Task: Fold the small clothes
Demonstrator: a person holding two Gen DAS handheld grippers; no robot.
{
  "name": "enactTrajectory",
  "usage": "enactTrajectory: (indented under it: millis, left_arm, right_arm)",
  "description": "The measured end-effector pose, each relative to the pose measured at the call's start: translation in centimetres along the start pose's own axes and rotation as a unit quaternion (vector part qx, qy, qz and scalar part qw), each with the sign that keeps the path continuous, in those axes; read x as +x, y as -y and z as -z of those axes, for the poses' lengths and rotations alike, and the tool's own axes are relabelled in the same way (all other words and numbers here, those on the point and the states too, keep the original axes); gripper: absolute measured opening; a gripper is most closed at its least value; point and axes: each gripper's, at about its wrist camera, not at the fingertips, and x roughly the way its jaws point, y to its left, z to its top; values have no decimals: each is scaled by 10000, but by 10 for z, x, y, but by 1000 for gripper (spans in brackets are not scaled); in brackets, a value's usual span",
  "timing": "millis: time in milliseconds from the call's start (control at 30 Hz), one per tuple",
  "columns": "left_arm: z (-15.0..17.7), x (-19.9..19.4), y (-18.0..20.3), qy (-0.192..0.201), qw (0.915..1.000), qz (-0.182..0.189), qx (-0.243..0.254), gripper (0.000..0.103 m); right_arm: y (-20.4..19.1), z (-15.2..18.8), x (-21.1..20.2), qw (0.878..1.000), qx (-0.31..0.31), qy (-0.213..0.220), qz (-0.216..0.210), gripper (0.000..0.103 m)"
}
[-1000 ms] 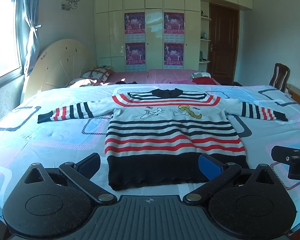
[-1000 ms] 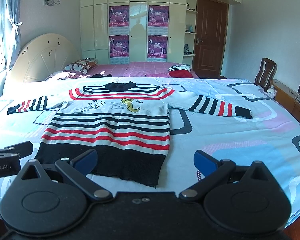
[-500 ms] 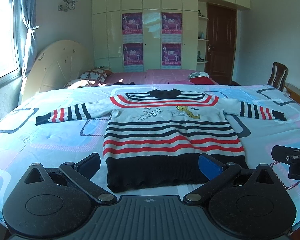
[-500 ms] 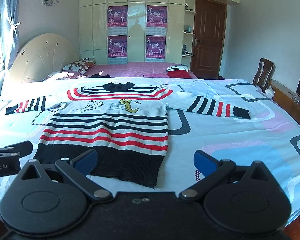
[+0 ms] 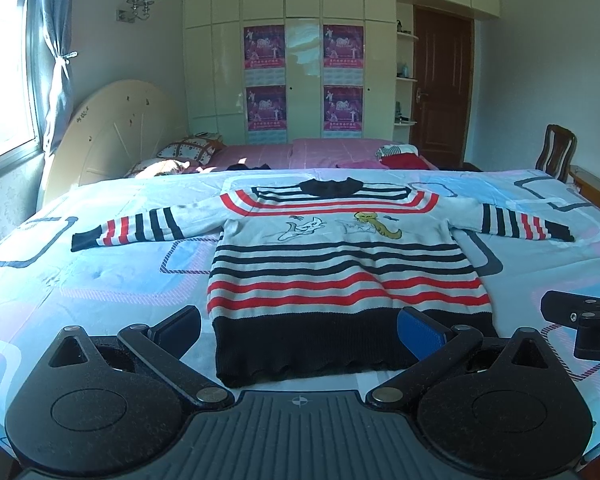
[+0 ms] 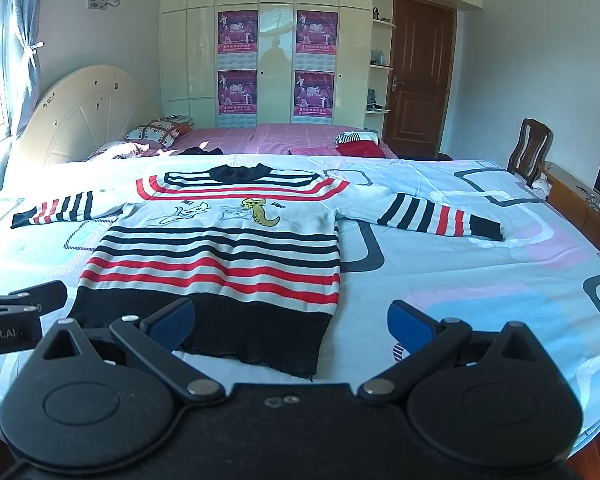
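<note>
A small striped sweater [image 5: 340,276] [image 6: 220,256] in white, black and red lies flat on the bed, face up, both sleeves spread out sideways and its black hem nearest me. My left gripper [image 5: 298,326] hovers open above the hem, its fingers straddling the hem's width. My right gripper [image 6: 290,320] is open over the sweater's lower right corner. Neither holds anything. The right gripper's side [image 5: 580,320] shows at the left wrist view's right edge, and the left gripper's side [image 6: 16,312] at the right wrist view's left edge.
The bed sheet [image 5: 80,280] is pale blue with pink and grey rectangles. A second bed with pink bedding [image 5: 320,152], pillows and red clothes stands behind. A headboard [image 5: 112,128] leans at left. A wooden chair [image 6: 528,148] and low cabinet stand at right.
Both grippers have shifted slightly, so the sweater sits a touch lower and closer in each view. Both remain open and nothing on the bed has moved.
</note>
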Motion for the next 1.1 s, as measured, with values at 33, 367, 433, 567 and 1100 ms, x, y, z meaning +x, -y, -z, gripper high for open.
enactTrajectory:
  millis: [33,367,433,567,1100]
  left_arm:
    - [0,0,0,-4,10000,9,-1,103]
    - [1,4,-4,-17,10000,22,-24,103]
    - [1,4,-4,-16,10000,34,-21,103]
    - [1,6,-3,-18,10000,60,12,103]
    - [-60,80,47,240,9982,421,368,103]
  right_arm:
    - [0,0,0,10000,3,-6,-1,103]
    - [-8,-2,7,10000,-30,-38,22,103]
    - [-8,-2,7,10000,-32,-37,29,103]
    - [-8,-2,7,10000,-13,-45,43,103]
    - [85,-50,63,9925,531,267,1066,103]
